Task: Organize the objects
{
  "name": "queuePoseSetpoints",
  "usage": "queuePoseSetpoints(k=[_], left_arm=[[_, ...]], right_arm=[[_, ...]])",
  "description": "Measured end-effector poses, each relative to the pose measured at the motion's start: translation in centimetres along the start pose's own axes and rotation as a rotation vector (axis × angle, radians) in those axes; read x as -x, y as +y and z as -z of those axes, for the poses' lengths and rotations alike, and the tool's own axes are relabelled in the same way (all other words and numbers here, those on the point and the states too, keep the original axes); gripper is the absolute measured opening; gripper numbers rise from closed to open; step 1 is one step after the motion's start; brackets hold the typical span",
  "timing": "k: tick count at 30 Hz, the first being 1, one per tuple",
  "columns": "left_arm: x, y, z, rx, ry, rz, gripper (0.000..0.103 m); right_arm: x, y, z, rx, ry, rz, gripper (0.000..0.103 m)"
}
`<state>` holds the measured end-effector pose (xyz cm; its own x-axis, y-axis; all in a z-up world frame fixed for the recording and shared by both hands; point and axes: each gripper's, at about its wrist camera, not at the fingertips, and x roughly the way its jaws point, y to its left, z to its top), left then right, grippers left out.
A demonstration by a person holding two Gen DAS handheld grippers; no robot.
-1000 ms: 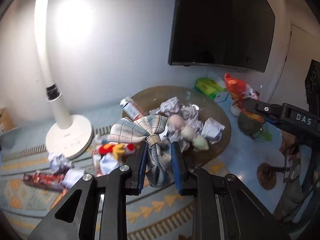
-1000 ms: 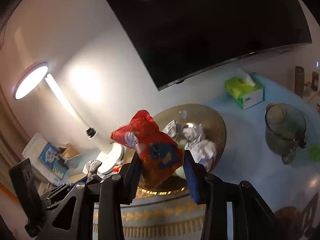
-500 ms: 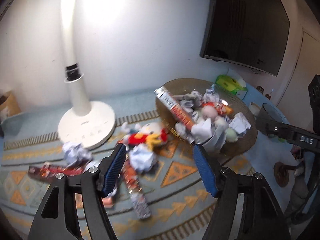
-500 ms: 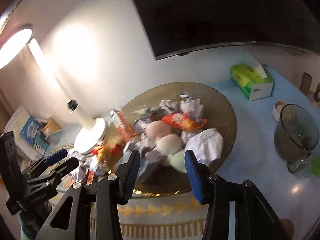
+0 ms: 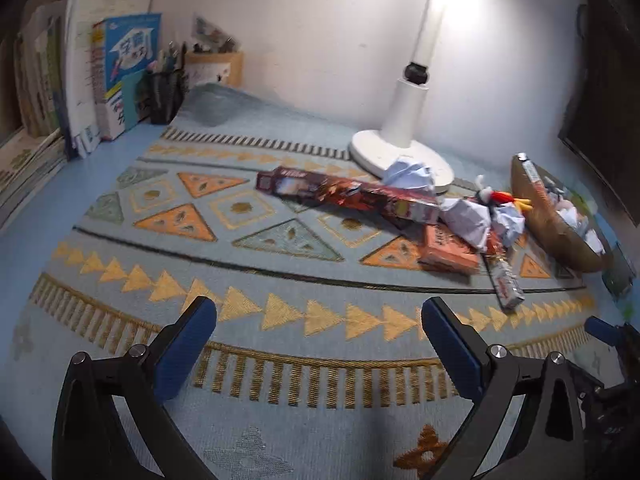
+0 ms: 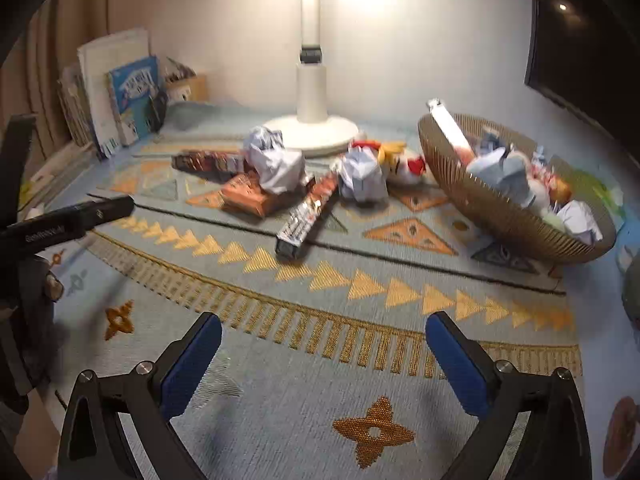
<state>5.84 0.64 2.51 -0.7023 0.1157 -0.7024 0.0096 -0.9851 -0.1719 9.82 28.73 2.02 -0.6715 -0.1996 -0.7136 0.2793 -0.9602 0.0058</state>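
**Right wrist view: both grippers spread wide, nothing held**

Landmark: woven basket (image 6: 508, 216), on the patterned mat (image 6: 320, 380), holding crumpled paper and packets. Lamp base (image 6: 312, 132) stands behind and left of the basket. Long printed box (image 6: 308, 216), orange packet (image 6: 250, 196) and paper balls (image 6: 278, 164) lie left of the basket. Right gripper (image 6: 322, 360) and left gripper (image 5: 318, 344) hover above the mat, near side of the basket, fingers fully apart, empty.
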Motion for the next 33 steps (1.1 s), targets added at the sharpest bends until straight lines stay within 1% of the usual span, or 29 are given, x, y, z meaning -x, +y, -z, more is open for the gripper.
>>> queuePoseSetpoints(k=[1, 3, 4, 7, 9, 13, 17, 20, 33], left_arm=[[-0.8, 0.2, 0.1, 0.019, 0.051, -0.001, 0.102], [-1.9, 0.1, 0.4, 0.024, 0.11, -0.022, 0.102], [-1.9, -0.2, 0.4, 0.009, 0.107, -0.048, 0.102], [-2.7, -1.8, 0.7, -0.068, 0.144, -0.145, 0.102], [-2.6, -2.4, 0.9, -0.098, 0.139, -0.177, 0.103], [-2.6, -1.7, 0.9, -0.065, 0.145, -0.161, 0.103], [-2.5, -1.7, 1.0, -0.064, 0.145, -0.165, 0.103], [-2.5, -1.6, 0.9, -0.063, 0.145, -0.167, 0.103], [-2.4, -1.5, 1.0, -0.06, 0.141, -0.169, 0.103]], right_arm=[[0.2, -0.5, 0.1, -0.021, -0.008, -0.03, 0.101], [-0.2, -1.3, 0.2, -0.06, 0.019, -0.056, 0.103], [-0.8, -1.6, 0.2, -0.077, 0.048, -0.063, 0.103], [-2.5, -1.6, 0.0, -0.095, 0.136, -0.066, 0.103], [-3.1, -1.2, 0.1, -0.08, 0.165, -0.057, 0.103], [-3.2, -0.2, 0.3, -0.02, 0.183, -0.037, 0.103], [-3.3, -0.2, 0.2, -0.012, 0.192, -0.018, 0.103], [-3.5, 0.1, 0.2, 0.002, 0.201, 0.011, 0.103], [-3.5, 0.1, 0.1, 0.0, 0.202, 0.012, 0.103]])
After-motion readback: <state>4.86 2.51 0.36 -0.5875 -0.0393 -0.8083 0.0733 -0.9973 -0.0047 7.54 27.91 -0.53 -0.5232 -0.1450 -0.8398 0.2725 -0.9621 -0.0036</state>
